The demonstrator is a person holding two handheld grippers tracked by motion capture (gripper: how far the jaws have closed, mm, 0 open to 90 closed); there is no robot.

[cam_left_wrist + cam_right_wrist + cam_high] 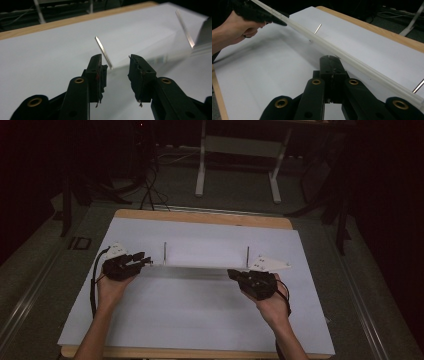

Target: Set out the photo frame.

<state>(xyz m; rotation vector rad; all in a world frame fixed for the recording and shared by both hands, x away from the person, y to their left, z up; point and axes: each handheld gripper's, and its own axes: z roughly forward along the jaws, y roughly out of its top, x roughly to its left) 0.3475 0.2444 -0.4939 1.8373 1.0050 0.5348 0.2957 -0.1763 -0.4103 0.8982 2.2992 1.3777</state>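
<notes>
Both forearms come in from the near edge and angle outward, each hand wrapped around its tool. The left gripper sits at the left with its jaws parted, a clear gap between the worn pads. The right gripper sits at the right, jaws pressed together, seemingly with nothing between them, though the dim light makes that hard to confirm. Both grippers point inward toward each other

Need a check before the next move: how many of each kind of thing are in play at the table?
Pins: 2
Strip: 1
Sheet: 1
Grippers, left gripper and right gripper: 2
Total: 6
</notes>
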